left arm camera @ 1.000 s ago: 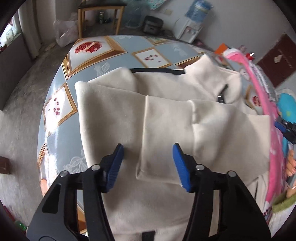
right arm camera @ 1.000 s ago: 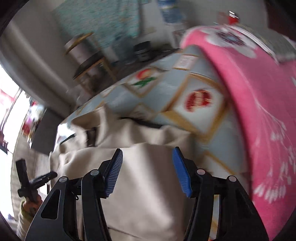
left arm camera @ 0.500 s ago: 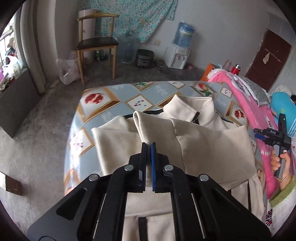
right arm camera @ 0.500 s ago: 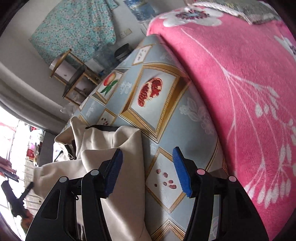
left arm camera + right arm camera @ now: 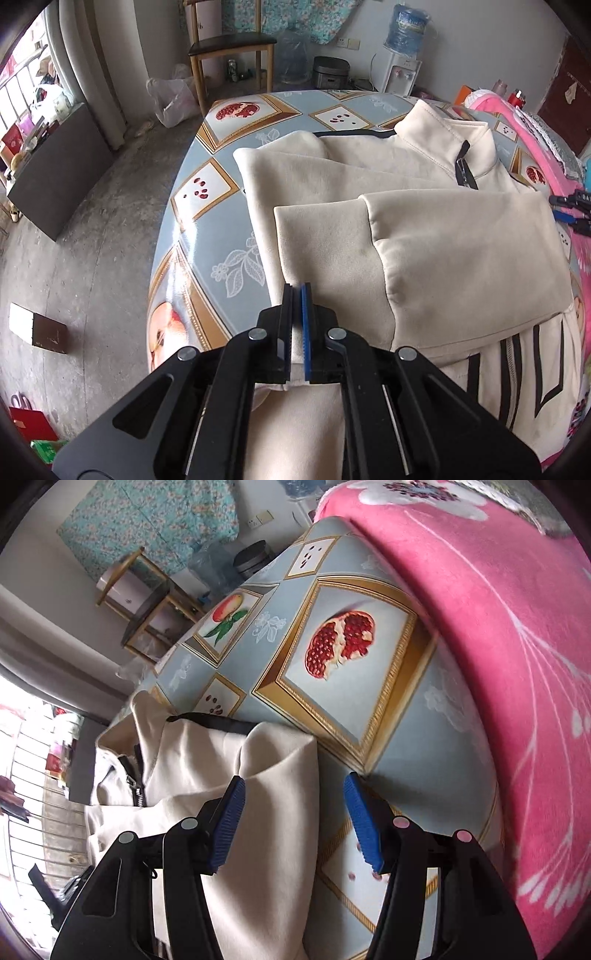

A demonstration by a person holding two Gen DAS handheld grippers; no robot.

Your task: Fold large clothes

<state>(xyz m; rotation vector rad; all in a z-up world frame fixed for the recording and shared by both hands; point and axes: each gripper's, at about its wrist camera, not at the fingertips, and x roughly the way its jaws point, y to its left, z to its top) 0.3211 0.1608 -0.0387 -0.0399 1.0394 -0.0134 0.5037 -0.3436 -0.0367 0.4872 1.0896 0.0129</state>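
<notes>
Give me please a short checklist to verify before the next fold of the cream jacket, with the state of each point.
1. Left gripper shut: ok; whether it pinches cloth, cannot tell.
2. Right gripper around the jacket side edge: ok, jaws closing, pads not yet pressing.
3. Sleeve folded across the chest: ok.
4. Collar flat: not ok, it stands up.
5. Jacket fully on the table: not ok, hem hangs off.
</notes>
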